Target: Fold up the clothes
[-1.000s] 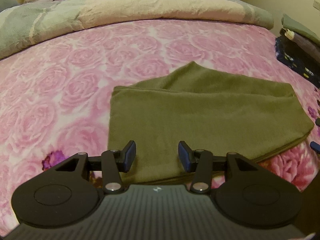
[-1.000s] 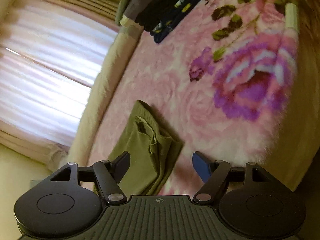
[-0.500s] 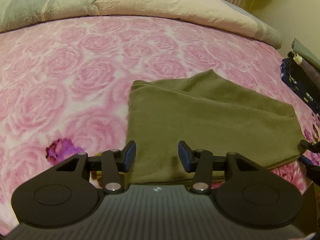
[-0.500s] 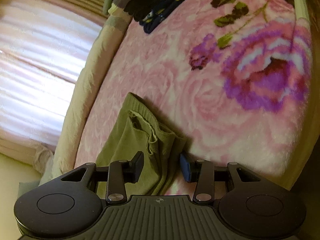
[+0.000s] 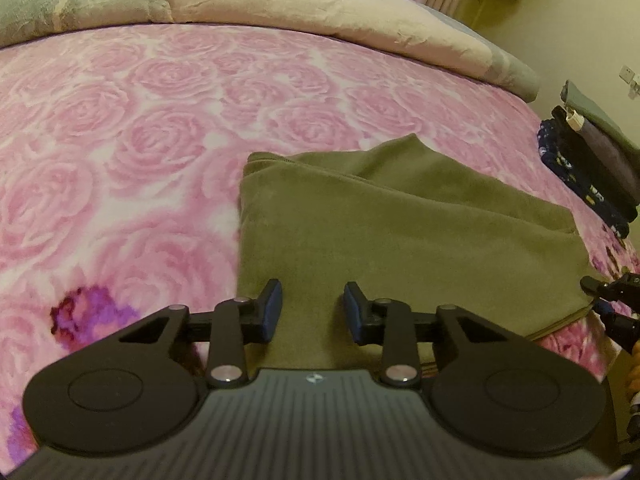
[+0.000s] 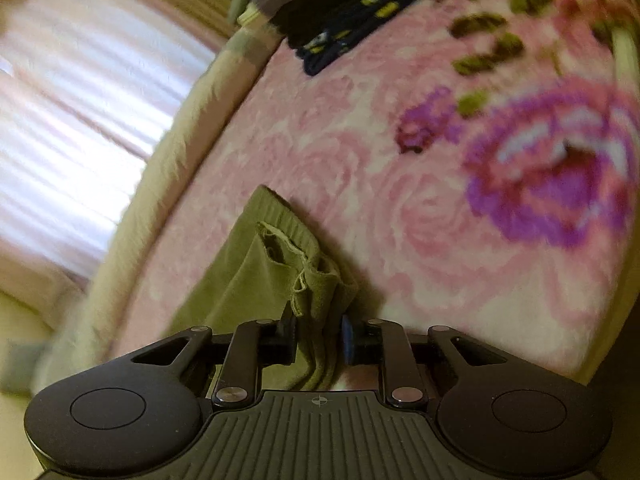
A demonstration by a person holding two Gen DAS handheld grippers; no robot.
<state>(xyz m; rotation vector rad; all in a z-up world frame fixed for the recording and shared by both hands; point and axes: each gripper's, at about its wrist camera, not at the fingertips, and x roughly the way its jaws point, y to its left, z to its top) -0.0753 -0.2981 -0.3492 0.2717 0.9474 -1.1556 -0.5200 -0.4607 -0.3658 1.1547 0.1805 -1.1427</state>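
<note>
We see the folded green garment (image 5: 400, 248) lying flat on the pink rose blanket (image 5: 140, 152) of the bed. Our left claw (image 5: 312, 312) hovers over the garment's near edge, fingers spread, gripping nothing. Our right claw (image 6: 319, 338) is clenched on the garment's bunched corner (image 6: 316, 292). A stack of dark clothes (image 5: 588, 172) sits right of the garment.
</note>
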